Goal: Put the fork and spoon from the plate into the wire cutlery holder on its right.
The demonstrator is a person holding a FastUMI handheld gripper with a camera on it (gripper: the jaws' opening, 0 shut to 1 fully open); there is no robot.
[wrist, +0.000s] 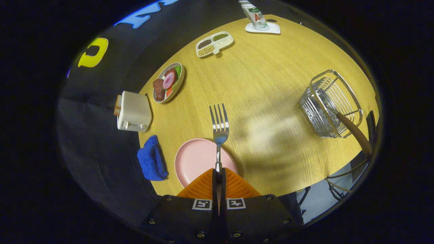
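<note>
With my tool (218, 169) clamped on the fork (219, 130) above the pink plate (195, 159), I should carry it level toward the wire holder (330, 105), beside the wooden-handled utensil (352, 130) there.

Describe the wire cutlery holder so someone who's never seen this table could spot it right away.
On the round wooden table, look right of the pink plate and of the fork clamped in the gripper. The wire cutlery holder stands there, the table's one see-through metal basket, a wooden-handled utensil leaning out.
</note>
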